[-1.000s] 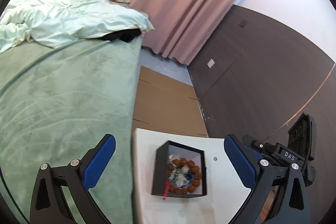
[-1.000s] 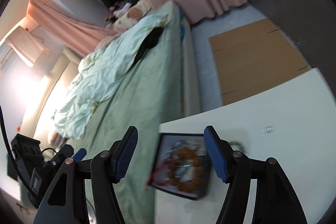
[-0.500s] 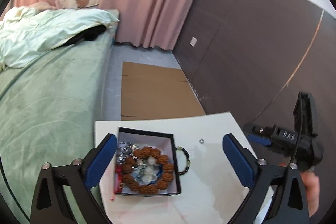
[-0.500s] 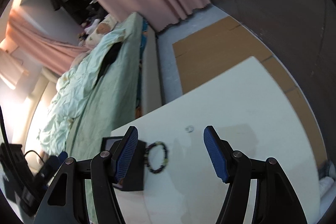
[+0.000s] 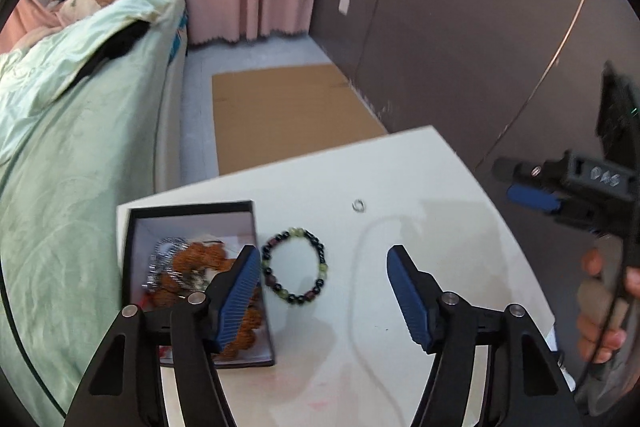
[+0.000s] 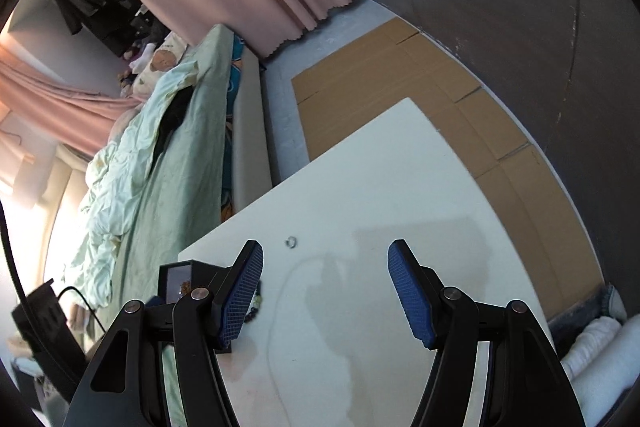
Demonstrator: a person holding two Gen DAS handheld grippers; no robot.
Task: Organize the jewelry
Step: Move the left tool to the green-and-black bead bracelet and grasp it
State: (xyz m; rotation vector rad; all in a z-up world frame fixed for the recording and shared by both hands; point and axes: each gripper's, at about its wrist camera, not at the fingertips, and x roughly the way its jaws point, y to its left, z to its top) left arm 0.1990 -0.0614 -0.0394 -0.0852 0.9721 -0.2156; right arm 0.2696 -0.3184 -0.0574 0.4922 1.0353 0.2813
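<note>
A white table (image 5: 432,187) is standing beside a bed (image 5: 60,187), with cardboard (image 5: 280,115) lying on the floor. A beaded bracelet (image 5: 294,265) and a small ring (image 5: 358,205) are lying on it beside an open black box (image 5: 132,227). The left gripper (image 5: 320,291), just narrowing, is hovering empty over the bracelet. The right gripper (image 6: 324,287) is gaping, empty. The box contents are blurring together

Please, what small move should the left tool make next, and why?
Probably lower the left tool over the bracelet. Its jaws have just been closing, yet nothing is between them: the bracelet lies flat on the table, just right of the box and outside it. The box already holds other jewelry, so the bracelet seems the nearest piece left to put away. The ring lies farther off.
</note>
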